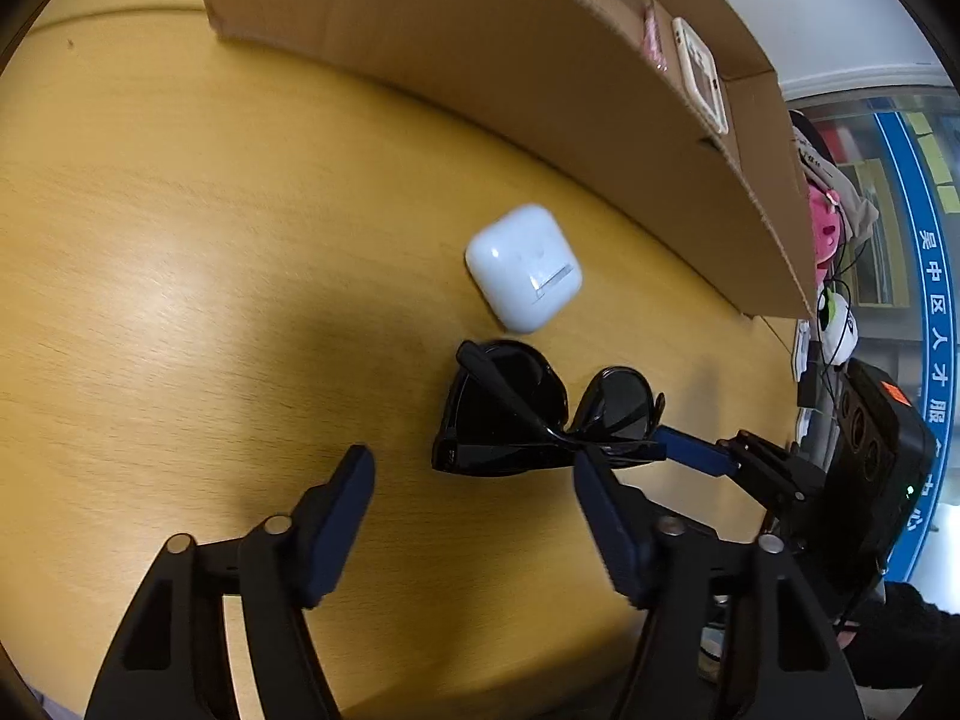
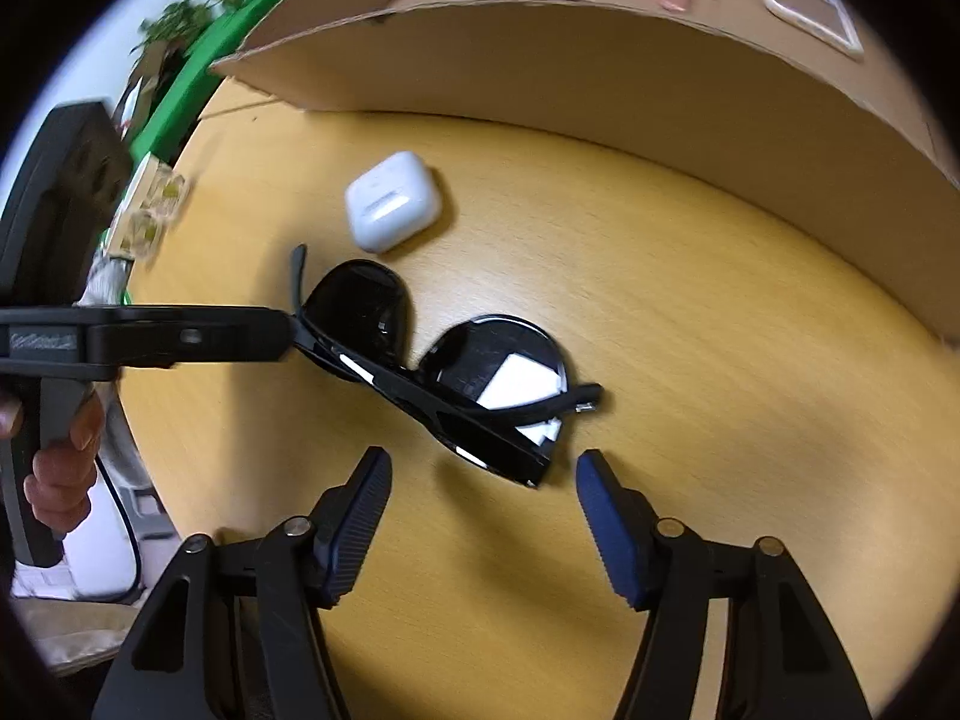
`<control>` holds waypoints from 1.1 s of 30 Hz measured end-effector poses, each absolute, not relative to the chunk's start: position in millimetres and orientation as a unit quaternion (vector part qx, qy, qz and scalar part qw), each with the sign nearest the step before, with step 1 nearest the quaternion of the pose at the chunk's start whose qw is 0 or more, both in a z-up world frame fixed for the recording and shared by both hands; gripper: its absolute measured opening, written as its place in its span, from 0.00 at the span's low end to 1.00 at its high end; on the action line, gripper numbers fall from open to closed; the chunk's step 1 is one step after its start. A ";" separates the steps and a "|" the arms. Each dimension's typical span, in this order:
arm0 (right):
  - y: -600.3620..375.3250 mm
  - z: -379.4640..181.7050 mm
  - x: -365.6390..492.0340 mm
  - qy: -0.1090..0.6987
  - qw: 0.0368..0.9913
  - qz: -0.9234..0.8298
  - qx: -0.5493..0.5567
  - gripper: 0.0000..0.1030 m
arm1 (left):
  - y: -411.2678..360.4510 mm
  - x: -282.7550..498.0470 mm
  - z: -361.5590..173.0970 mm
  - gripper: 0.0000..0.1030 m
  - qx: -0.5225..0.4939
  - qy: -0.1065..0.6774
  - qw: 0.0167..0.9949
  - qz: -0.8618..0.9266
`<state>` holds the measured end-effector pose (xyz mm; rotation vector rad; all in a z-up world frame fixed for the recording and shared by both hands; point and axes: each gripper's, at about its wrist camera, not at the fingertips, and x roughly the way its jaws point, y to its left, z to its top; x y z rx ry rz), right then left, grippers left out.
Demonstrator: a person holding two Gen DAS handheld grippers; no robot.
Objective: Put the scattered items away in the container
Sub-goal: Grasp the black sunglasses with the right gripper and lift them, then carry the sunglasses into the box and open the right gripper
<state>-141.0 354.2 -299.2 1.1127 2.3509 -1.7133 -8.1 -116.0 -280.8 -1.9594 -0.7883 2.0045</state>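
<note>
Folded black sunglasses (image 1: 528,420) lying on the yellow wooden table (image 1: 180,240), just short of the cardboard box (image 1: 480,60), white earbud case (image 1: 523,267) right beside them. Long axis running crosswise to both grippers. Left gripper (image 1: 474,480) spread, right-side finger touching the frame's end, nothing pinched. Right gripper (image 2: 483,471) also spread, hinge corner sitting just ahead between the jaws. Probably the nearer of the 2 for the grab.
</note>
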 end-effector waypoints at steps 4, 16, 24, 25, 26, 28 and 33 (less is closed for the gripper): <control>351.5 -307.5 -141.0 0.771 0.022 -0.542 0.335 0.38 | -115.5 -12.3 -282.4 0.63 -0.665 -0.278 0.115 0.684; 344.3 -293.8 -143.7 0.785 0.036 -0.541 0.299 0.21 | -129.3 -16.8 -270.3 0.44 -0.648 -0.290 0.110 0.696; 326.5 -299.3 -116.1 0.805 0.078 -0.529 0.256 0.21 | -129.0 -19.8 -222.6 0.44 -0.625 -0.245 0.134 0.729; 322.9 -299.9 -110.5 0.807 0.084 -0.529 0.251 0.21 | -129.4 -20.6 -215.5 0.44 -0.620 -0.240 0.136 0.734; 320.1 -301.2 -106.9 0.808 0.089 -0.528 0.245 0.21 | -129.7 -22.1 -207.9 0.44 -0.615 -0.235 0.138 0.740; 312.9 -302.0 -97.3 0.812 0.103 -0.526 0.230 0.21 | -130.9 -25.2 -193.9 0.44 -0.606 -0.225 0.141 0.750; 287.4 -310.2 -74.4 0.827 0.131 -0.514 0.187 0.21 | -133.1 -38.7 -158.7 0.44 -0.579 -0.201 0.143 0.777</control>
